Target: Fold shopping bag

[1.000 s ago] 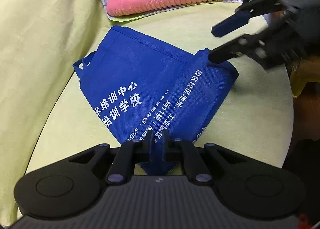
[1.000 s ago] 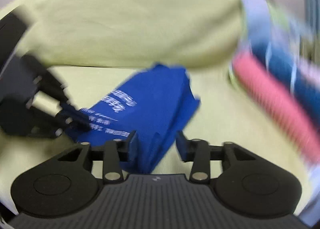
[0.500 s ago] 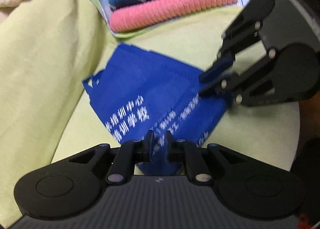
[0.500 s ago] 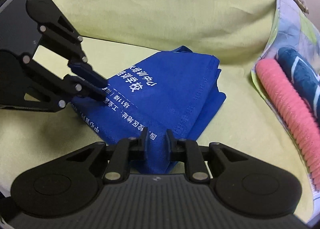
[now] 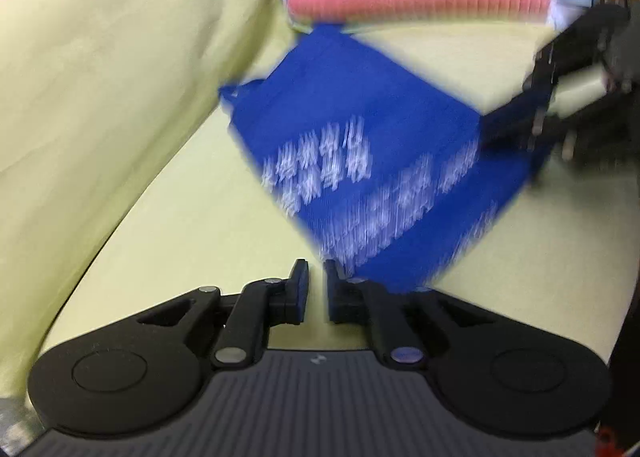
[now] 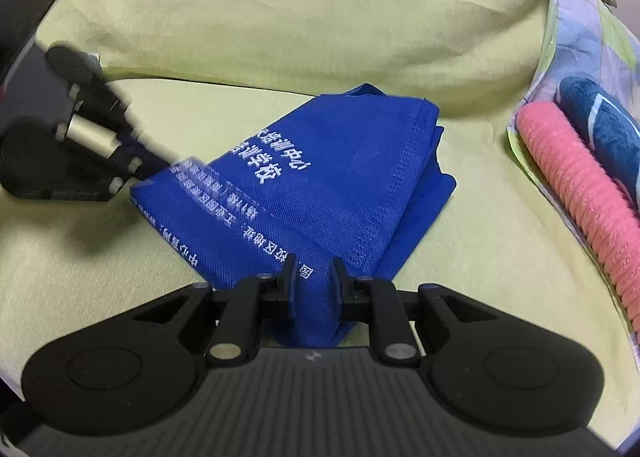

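A blue non-woven shopping bag [image 5: 360, 117] with white print lies folded on the yellow-green cover, and the left wrist view is blurred by motion. My left gripper [image 5: 316, 281] shows a narrow gap with only the cover behind it; the bag's near corner sits just right of its right finger. In the right wrist view the left gripper [image 6: 148, 165] is blurred at the bag's [image 6: 340, 161] left corner. My right gripper [image 6: 315, 277] is shut on the bag's near corner, with blue fabric pinched between its fingers. The right gripper [image 5: 520, 125] holds the bag's right corner.
A pink ribbed towel [image 6: 580, 193] and a blue striped towel [image 6: 600, 117] lie stacked on a patterned cloth at the right. The same pink towel [image 5: 416, 1] sits beyond the bag. The yellow-green cushion [image 6: 280, 17] rises behind the bag.
The right gripper shut on the bag's corner. The left gripper, shut on the opposite corner half a second ago, now has no fabric between its fingers and is moving.
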